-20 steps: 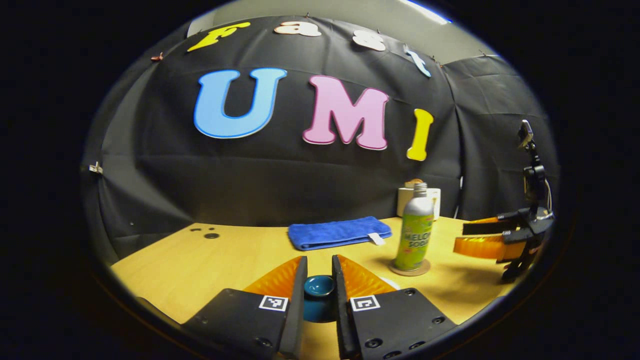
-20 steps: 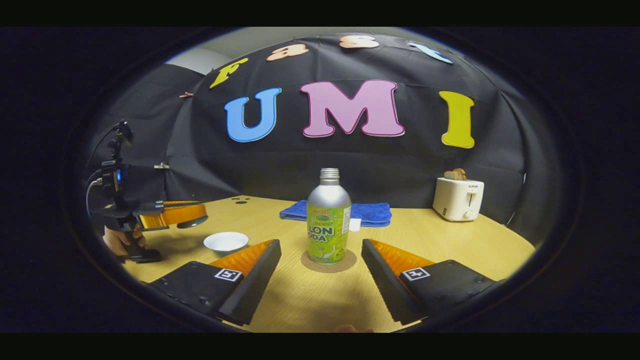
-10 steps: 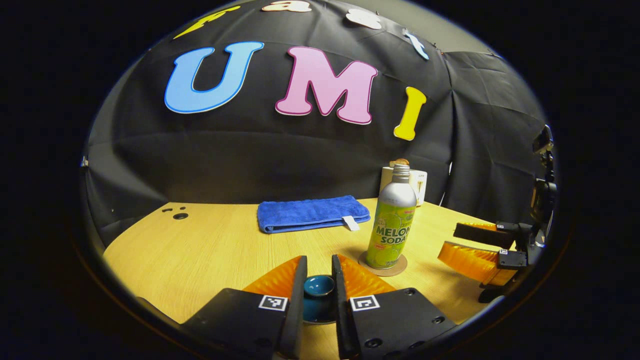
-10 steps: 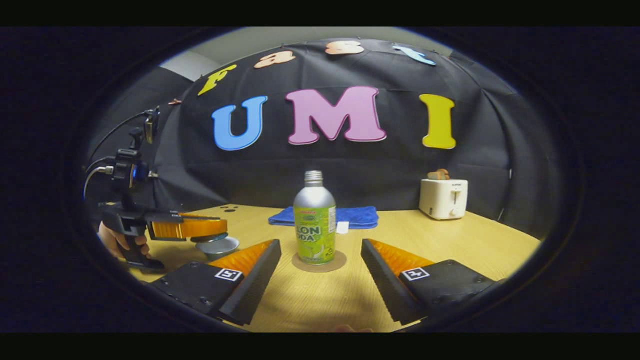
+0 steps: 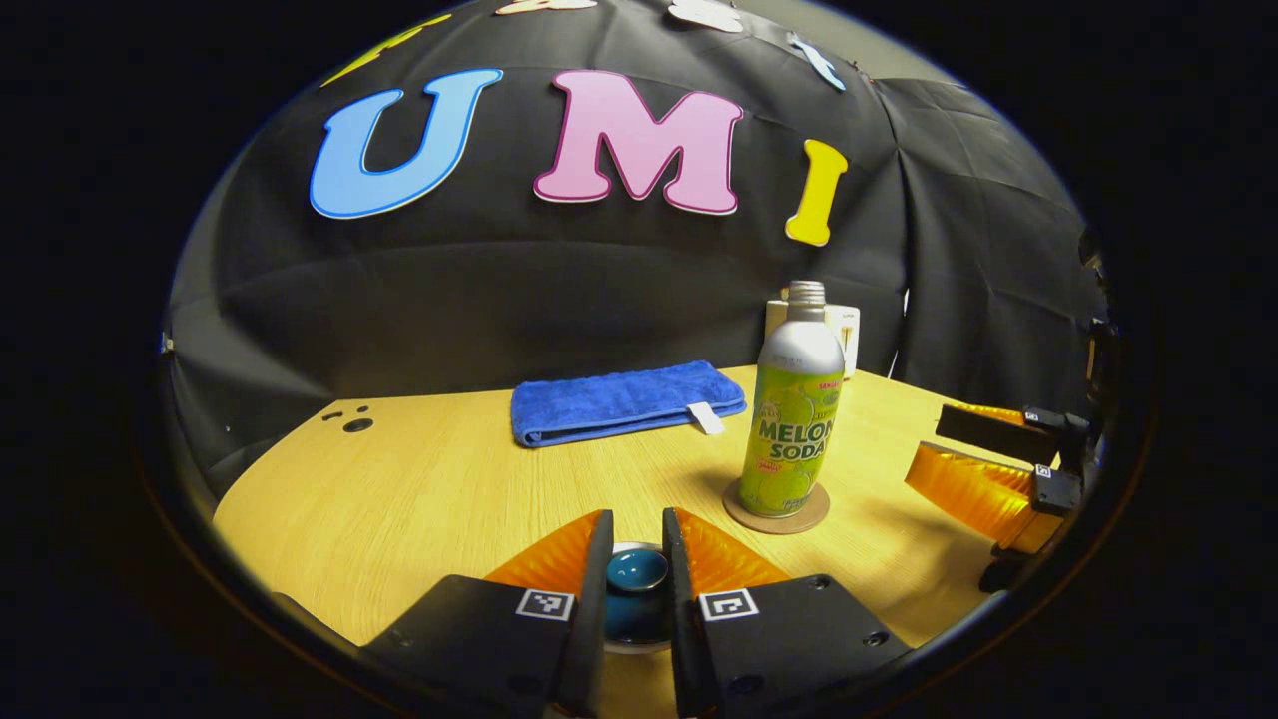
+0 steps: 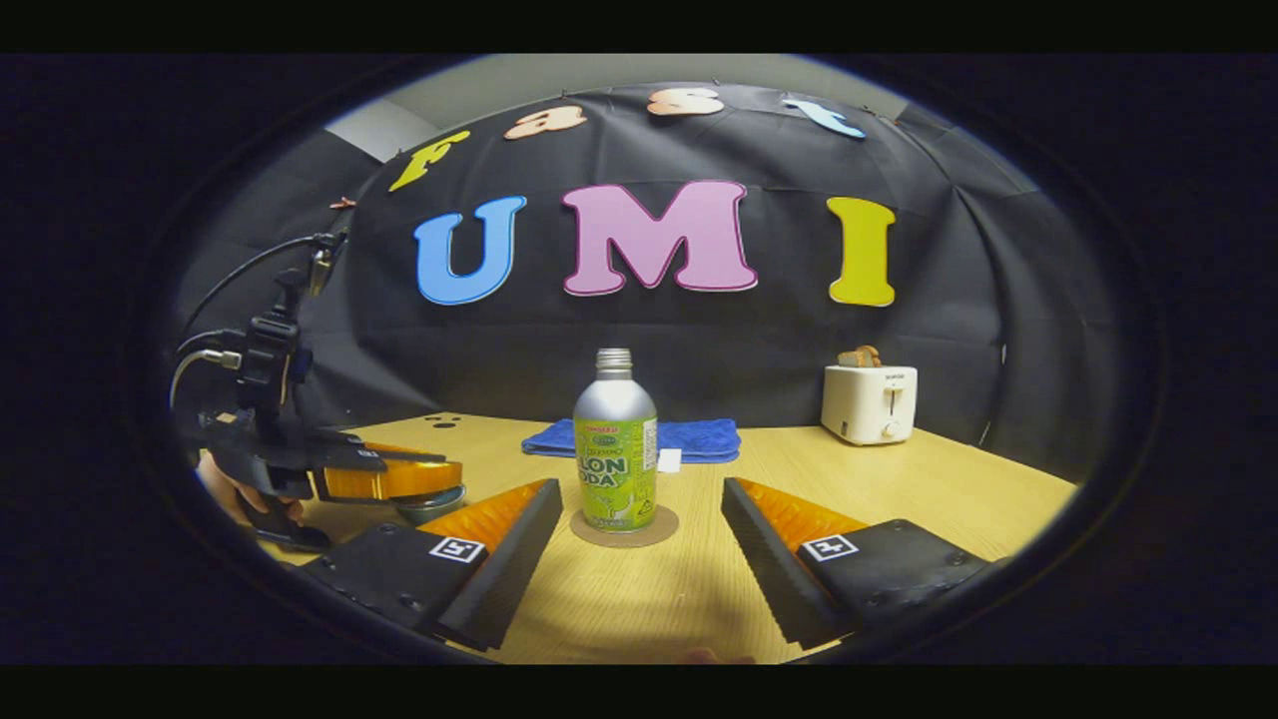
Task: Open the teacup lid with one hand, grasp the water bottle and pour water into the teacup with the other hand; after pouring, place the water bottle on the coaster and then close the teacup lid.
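Black cloth backs a pale wooden surface (image 6: 649, 599) on which a bottle (image 6: 615, 439) stands upright on a round coaster (image 6: 624, 526), uncapped, near the middle. Behind it lies a folded blue towel (image 6: 689, 437), and farther right, against the cloth, a white toaster (image 6: 869, 402). In the left gripper view, the left gripper (image 5: 636, 579) has its jaws drawn narrow around the blue knob of the lid (image 5: 637, 571), with a fingertip (image 5: 597, 559) close on each side; the lid sits low over the pale rim of the cup (image 5: 639, 647), but whether it rests on it I cannot tell. From the right gripper view the same gripper (image 6: 424, 479) shows at the left edge, held level just over the cup (image 6: 431, 505), with a hand (image 6: 225, 489) on its grip. The right gripper (image 6: 639, 539) holds its jaws wide, nothing between them, aimed at the bottle from the near side and clear of it; in the left gripper view it (image 5: 973, 469) hovers to the right of the bottle (image 5: 794, 409) and its coaster (image 5: 777, 507).
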